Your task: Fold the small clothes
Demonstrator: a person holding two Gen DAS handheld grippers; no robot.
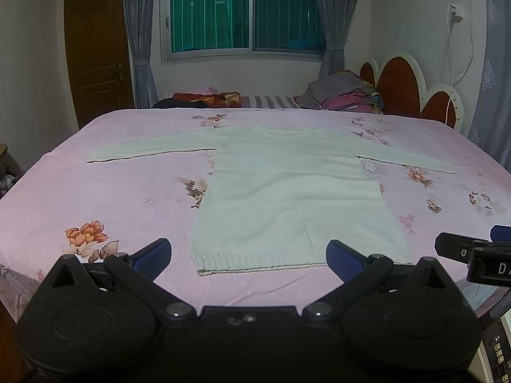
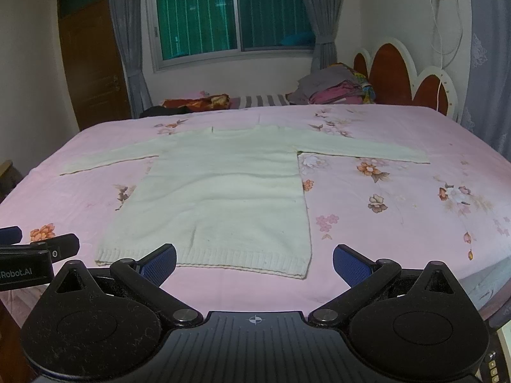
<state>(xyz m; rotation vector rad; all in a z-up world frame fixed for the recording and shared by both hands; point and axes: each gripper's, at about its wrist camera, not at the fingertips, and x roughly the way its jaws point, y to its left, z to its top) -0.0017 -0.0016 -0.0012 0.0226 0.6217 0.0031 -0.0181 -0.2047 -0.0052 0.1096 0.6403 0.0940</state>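
Sweater (image 1: 287,188), white and knitted, lies flat on the pink flowered bed sheet (image 1: 111,198), spread out with both sleeves stretched sideways toward the left and right edges of the bed. Its ribbed hem sits close to the near edge of the bed, and its round collar points toward the far edge, where a pile of folded clothes (image 1: 345,94) rests in the far right corner beside the red and white headboard (image 1: 402,86).

Left gripper (image 1: 249,255) hovers at the near edge with its jaws spread wide; the hem of the sweater shows between its blue pads (image 1: 153,255), and nothing is pinched. Right gripper (image 2: 254,263) hangs beside it at the same edge, jaws likewise spread wide and holding nothing, with the hem's right corner lying between its fingers. Each gripper appears at the side of the other's view. Neither touches the sweater as far as the views show.
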